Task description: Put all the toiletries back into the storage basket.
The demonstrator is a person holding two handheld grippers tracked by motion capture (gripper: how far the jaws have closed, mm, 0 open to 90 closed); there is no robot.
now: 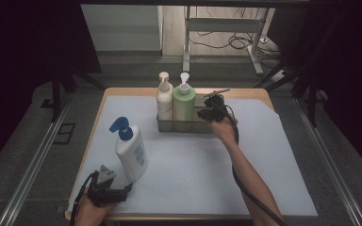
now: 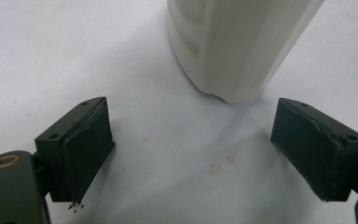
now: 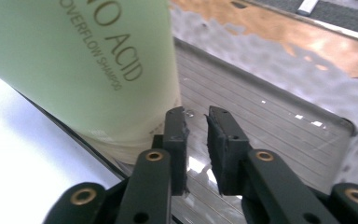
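White paper (image 1: 193, 169) is covering the wooden table (image 1: 122, 92) in front of me, with dark floor and a desk frame lying beyond its far edge. At the back of the paper a shallow metal tray (image 1: 207, 126) is sitting, holding two pump bottles upright: a cream one (image 1: 164, 101) on the left and a green shampoo bottle (image 1: 184, 103) touching it on the right.

I am holding my right gripper (image 1: 206, 113) inside that tray, just right of the green bottle. In the right gripper view my jaws are standing slightly apart with a narrow gap and nothing between them; the left pad is lying just beside the green bottle (image 3: 79, 70), and I cannot tell whether it is touching. The ribbed tray floor (image 3: 270, 126) is showing beyond my fingertips.

I am resting my left gripper (image 1: 122, 190) near the front left corner of the table, jaws spread wide and gripping nothing. A white lotion bottle with a blue pump (image 1: 131, 150) is standing just ahead of it, leaning slightly; in the left gripper view its base (image 2: 233, 46) is sitting on the paper beyond my pads, not between them.
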